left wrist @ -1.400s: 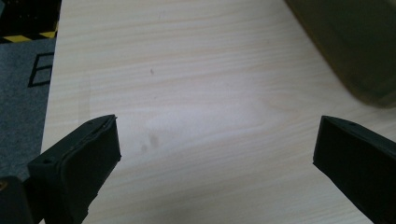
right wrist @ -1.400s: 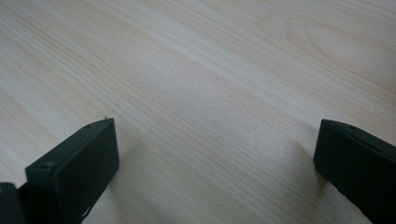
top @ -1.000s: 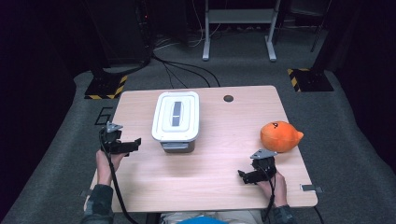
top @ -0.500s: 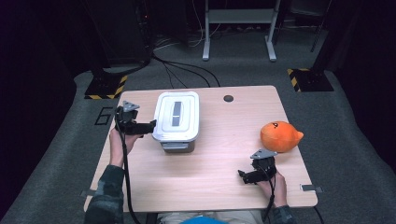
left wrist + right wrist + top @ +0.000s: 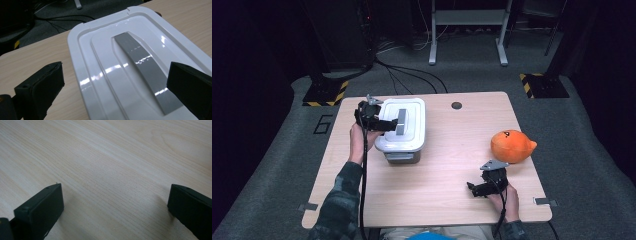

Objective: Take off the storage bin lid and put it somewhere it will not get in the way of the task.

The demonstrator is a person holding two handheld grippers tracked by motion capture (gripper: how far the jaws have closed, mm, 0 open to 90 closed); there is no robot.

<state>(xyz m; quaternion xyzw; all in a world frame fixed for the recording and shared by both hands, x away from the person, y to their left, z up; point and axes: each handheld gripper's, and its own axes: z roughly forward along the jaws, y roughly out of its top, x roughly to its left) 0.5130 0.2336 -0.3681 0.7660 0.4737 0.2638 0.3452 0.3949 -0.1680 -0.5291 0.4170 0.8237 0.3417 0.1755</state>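
While the left gripper hovers wide open and empty over the white box's lid at the table's left-centre, the grey handle probably runs between its jaws, slantwise. The right gripper rests open, well apart.

A pale wooden table stands on grey carpet. Black cables trail toward a dim metal stand behind.
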